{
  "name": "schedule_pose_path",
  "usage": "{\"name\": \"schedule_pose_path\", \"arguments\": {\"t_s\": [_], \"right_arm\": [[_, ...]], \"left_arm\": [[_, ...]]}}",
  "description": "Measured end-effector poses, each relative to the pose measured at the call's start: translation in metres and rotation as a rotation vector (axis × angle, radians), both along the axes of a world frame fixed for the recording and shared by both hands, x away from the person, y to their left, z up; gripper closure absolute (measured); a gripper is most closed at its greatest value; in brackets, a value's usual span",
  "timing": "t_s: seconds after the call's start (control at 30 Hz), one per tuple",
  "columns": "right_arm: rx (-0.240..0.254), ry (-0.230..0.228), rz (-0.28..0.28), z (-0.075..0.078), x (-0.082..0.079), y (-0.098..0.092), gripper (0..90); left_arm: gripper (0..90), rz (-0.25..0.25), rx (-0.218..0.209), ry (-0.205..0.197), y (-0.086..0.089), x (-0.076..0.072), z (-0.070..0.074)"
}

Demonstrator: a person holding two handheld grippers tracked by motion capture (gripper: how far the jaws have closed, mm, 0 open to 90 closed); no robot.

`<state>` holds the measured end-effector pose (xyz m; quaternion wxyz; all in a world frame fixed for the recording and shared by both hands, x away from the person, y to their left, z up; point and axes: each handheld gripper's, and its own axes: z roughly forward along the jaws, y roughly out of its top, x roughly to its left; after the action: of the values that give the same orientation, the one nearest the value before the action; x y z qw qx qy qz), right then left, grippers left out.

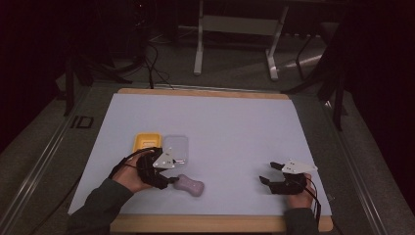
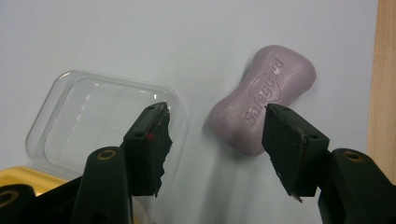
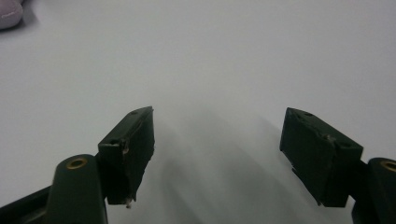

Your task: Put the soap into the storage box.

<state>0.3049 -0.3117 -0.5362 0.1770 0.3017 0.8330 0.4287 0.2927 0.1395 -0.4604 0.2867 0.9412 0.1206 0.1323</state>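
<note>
A lilac soap bar [image 1: 190,185] [image 2: 264,100] with raised lettering lies flat on the pale sheet [image 1: 220,127]. My left gripper [image 1: 172,180] [image 2: 217,116] hovers just left of it, open; the bar lies past the jaw tips, nearer the right-hand jaw, and no pad presses on it. A clear plastic lid [image 1: 175,146] [image 2: 102,116] lies hinged beside a yellow soap dish [image 1: 146,142] [image 2: 18,177], just behind the left hand. My right gripper [image 1: 268,172] [image 3: 217,116] rests low at the front right, open over bare sheet. A corner of the soap bar [image 3: 9,16] shows far off.
The sheet covers a wooden board whose edge [image 1: 205,223] [image 2: 385,84] runs along the front, close to the soap. Dark floor, cables and a table frame [image 1: 235,44] lie beyond the far edge.
</note>
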Motion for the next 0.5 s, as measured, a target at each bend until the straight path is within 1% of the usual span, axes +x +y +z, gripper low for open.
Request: {"name": "schedule_pose_path", "arguments": {"t_s": [0.4,0.47,0.5], "right_arm": [[-0.004,0.004,0.001,0.0000,0.0002,0.0002,25.8],[-0.005,0.004,0.000,-0.0001,0.0002,0.0002,25.8],[-0.005,0.005,0.000,-0.0001,0.0002,0.0003,25.7]], "left_arm": [[40.8,-0.025,0.010,0.009,-0.0041,0.0019,-0.0007],[40.7,-0.030,0.014,0.014,-0.0049,0.0032,-0.0002],[40.7,-0.035,0.023,0.015,-0.0052,0.0042,0.0002]]}}
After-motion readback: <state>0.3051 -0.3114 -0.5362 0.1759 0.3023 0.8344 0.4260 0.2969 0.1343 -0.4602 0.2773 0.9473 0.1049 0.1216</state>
